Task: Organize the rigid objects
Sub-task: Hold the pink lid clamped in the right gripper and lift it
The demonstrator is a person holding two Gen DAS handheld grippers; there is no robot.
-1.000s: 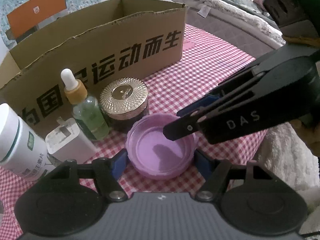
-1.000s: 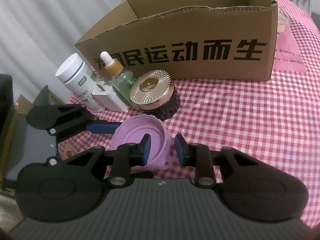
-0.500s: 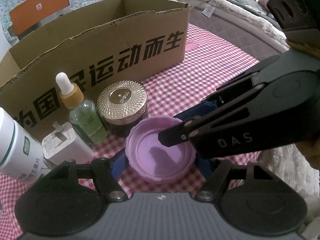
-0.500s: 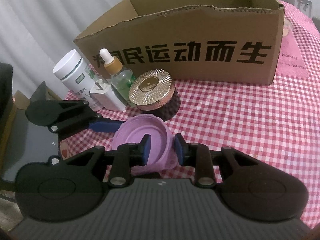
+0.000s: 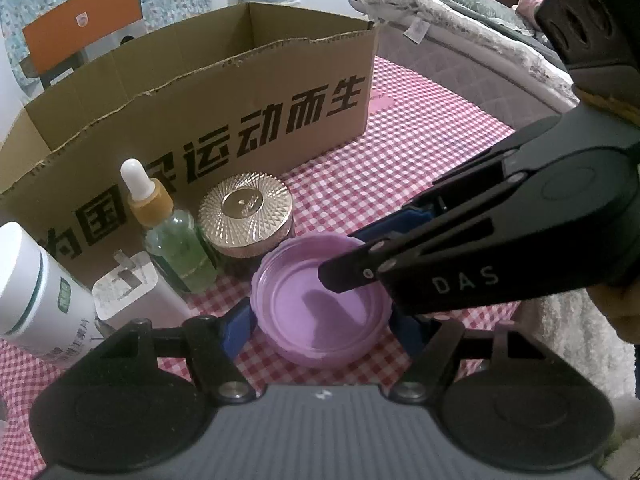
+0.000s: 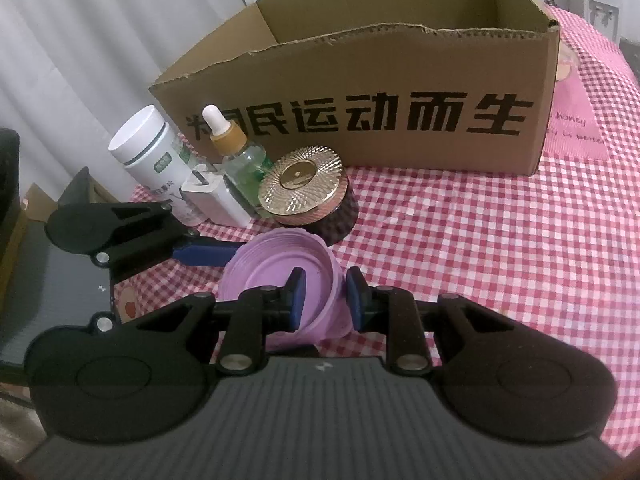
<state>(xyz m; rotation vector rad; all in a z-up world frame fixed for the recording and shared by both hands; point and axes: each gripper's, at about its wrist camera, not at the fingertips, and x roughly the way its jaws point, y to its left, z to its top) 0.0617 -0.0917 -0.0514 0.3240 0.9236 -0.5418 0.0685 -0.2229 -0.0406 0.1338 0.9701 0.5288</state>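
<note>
A shallow purple lid (image 5: 320,312) lies open side up and is lifted off the checked cloth, tilted. My left gripper (image 5: 324,328) has its blue pads on both sides of it across its width. My right gripper (image 6: 326,300) is shut on the lid's (image 6: 276,276) right rim, one pad inside and one outside; in the left wrist view it (image 5: 384,256) reaches in from the right. Behind the lid stand a gold-lidded jar (image 5: 246,216), a green dropper bottle (image 5: 172,240), a white charger (image 5: 132,292) and a white bottle (image 5: 36,300). The open cardboard box (image 5: 240,128) stands behind them.
A red-and-white checked cloth (image 6: 500,248) covers the table. A bed (image 5: 480,40) lies beyond the table's far right edge. A dark case (image 6: 40,280) sits by the table's left edge in the right wrist view.
Both grippers have risen slightly with the purple lid, which now tilts off the cloth. The other items have not moved.
</note>
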